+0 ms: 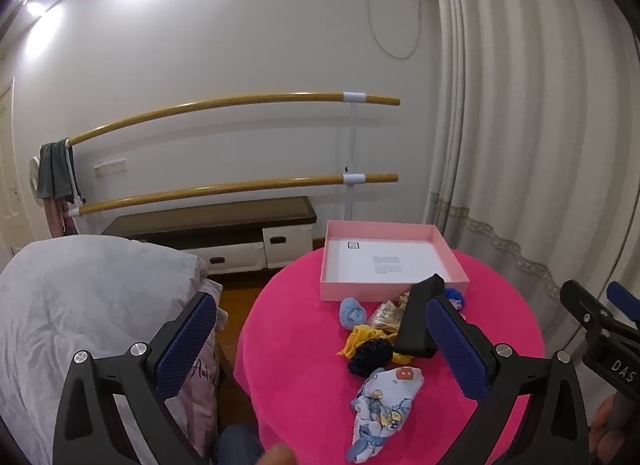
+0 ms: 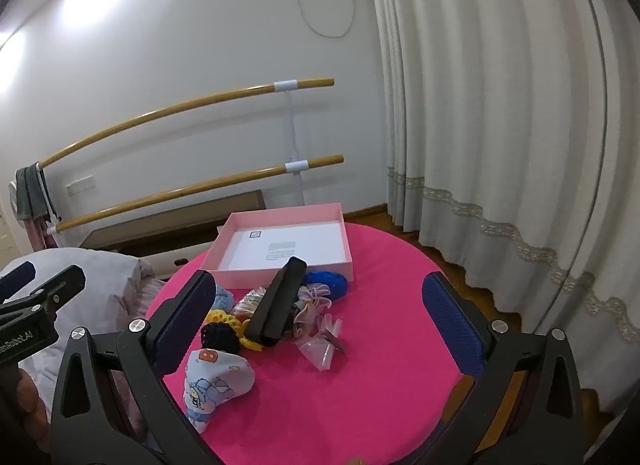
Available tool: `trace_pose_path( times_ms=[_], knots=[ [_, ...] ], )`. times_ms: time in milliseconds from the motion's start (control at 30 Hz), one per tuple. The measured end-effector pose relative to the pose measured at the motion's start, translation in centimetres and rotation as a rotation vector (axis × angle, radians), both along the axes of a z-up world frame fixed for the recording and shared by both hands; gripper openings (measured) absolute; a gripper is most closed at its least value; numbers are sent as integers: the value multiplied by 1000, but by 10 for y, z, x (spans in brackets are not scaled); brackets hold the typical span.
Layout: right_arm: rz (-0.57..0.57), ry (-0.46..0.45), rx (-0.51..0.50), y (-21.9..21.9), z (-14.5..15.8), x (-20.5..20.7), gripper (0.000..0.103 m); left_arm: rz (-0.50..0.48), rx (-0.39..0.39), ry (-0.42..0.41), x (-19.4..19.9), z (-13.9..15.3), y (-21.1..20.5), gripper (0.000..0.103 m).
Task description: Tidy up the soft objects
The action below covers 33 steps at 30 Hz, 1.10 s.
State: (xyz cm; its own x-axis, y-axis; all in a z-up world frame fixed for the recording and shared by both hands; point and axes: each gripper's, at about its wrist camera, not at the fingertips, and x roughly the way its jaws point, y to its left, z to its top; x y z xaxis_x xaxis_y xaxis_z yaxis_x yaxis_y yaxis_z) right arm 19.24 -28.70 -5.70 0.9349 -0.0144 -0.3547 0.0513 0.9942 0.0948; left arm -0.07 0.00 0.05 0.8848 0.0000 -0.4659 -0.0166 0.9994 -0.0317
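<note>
A pile of soft things lies on the round pink table point(image 1: 304, 377) point(image 2: 360, 385) in front of an empty pink box point(image 1: 384, 261) point(image 2: 292, 245). The pile holds a cartoon-print cloth point(image 1: 380, 405) point(image 2: 218, 385), a dark knit ball point(image 1: 370, 355) point(image 2: 218, 337), a yellow knit piece point(image 1: 360, 339) point(image 2: 226, 319), a light blue ball point(image 1: 352, 313) point(image 2: 224, 299), a blue knit ball point(image 1: 454, 297) point(image 2: 330, 283), a frilly scrunchie point(image 2: 312, 299) and a black case point(image 1: 420, 319) point(image 2: 280, 301). My left gripper point(image 1: 320, 349) is open and empty above the table's left edge. My right gripper point(image 2: 320, 325) is open and empty above the pile.
A grey quilt on a bed point(image 1: 80, 305) lies left of the table. Two wooden rails point(image 1: 224, 105) and a low cabinet point(image 1: 224, 233) stand by the back wall. Curtains point(image 2: 500, 125) hang at the right. A clear plastic bag point(image 2: 320, 349) lies by the pile.
</note>
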Motion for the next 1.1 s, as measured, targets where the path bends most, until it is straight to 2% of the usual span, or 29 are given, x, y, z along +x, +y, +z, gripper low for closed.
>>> trace_pose_path(
  times_ms=[167, 267, 400, 600, 1100],
  knots=[
    [-13, -11, 17, -6, 3, -1, 103, -11, 4, -14, -1, 2, 1, 103],
    [-24, -23, -4, 5, 8, -4, 103, -12, 12, -13, -1, 2, -3, 103],
    [-24, -30, -11, 3, 13, -8, 103, -16, 18, -52, -18, 16, -10, 103],
    [-21, -27, -14, 6, 13, -11, 103, -9, 37, -79, -29, 20, -13, 103],
    [-23, -31, -13, 10, 11, -17, 103, -10, 34, -86, -35, 21, -16, 103]
  ],
)
